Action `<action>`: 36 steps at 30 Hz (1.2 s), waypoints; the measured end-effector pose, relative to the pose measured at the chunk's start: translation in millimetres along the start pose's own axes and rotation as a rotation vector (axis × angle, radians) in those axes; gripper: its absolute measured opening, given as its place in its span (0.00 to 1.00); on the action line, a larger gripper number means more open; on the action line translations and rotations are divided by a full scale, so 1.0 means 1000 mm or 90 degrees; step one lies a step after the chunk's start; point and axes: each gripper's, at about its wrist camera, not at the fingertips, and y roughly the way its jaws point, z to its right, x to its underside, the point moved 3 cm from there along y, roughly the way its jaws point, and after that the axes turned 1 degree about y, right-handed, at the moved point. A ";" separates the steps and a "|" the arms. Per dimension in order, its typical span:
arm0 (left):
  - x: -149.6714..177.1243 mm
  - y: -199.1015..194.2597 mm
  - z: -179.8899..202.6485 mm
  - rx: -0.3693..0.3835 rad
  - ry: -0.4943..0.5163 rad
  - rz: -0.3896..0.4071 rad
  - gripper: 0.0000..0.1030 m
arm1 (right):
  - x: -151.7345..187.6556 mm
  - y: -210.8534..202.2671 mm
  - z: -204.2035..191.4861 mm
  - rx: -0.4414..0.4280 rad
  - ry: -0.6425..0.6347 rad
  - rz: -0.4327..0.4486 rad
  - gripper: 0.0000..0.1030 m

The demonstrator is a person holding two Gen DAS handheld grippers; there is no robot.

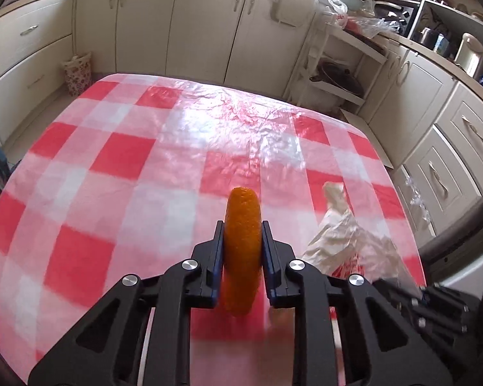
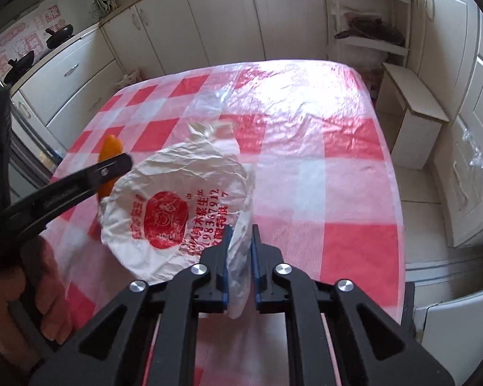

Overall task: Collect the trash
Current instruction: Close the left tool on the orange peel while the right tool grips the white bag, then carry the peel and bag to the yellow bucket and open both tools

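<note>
My left gripper (image 1: 242, 228) is shut on a piece of orange peel (image 1: 243, 225) and holds it above the red-and-white checked tablecloth (image 1: 112, 167). The peel also shows in the right wrist view (image 2: 111, 149), beside the bag's rim. My right gripper (image 2: 240, 233) is shut on the edge of a white plastic bag (image 2: 177, 202) with a red round logo and red print, holding it up over the table. The bag also shows in the left wrist view (image 1: 335, 234), to the right of the peel. The left gripper (image 2: 112, 169) reaches in from the left there.
Cream kitchen cabinets (image 1: 206, 22) run behind and to the right of the table. A floral bin (image 1: 78, 73) stands on the floor at the far left. An open shelf with pots (image 2: 370, 32) and a small white stool (image 2: 412, 112) stand beyond the table's right side.
</note>
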 end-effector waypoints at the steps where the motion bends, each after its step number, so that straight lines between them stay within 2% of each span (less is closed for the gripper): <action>1: 0.009 -0.011 -0.003 0.008 0.000 0.000 0.18 | 0.002 -0.002 0.001 -0.006 -0.002 -0.008 0.08; 7: 0.057 -0.076 -0.033 0.038 -0.017 0.011 0.17 | 0.022 -0.035 -0.012 -0.043 -0.036 -0.008 0.07; 11: 0.078 -0.106 -0.049 0.052 -0.028 0.014 0.17 | 0.029 -0.054 -0.022 -0.062 -0.053 -0.001 0.07; 15: 0.088 -0.127 -0.052 0.052 -0.017 0.022 0.17 | 0.040 -0.078 -0.019 -0.064 -0.066 0.012 0.07; 21: 0.103 -0.157 -0.032 0.046 0.024 0.049 0.17 | 0.068 -0.117 -0.001 -0.046 -0.051 0.033 0.07; 30: 0.133 -0.194 0.014 0.054 0.097 0.064 0.17 | 0.106 -0.183 0.051 0.011 0.025 0.094 0.07; 36: 0.152 -0.207 0.054 0.088 0.135 0.059 0.17 | 0.135 -0.219 0.086 0.119 0.052 0.123 0.07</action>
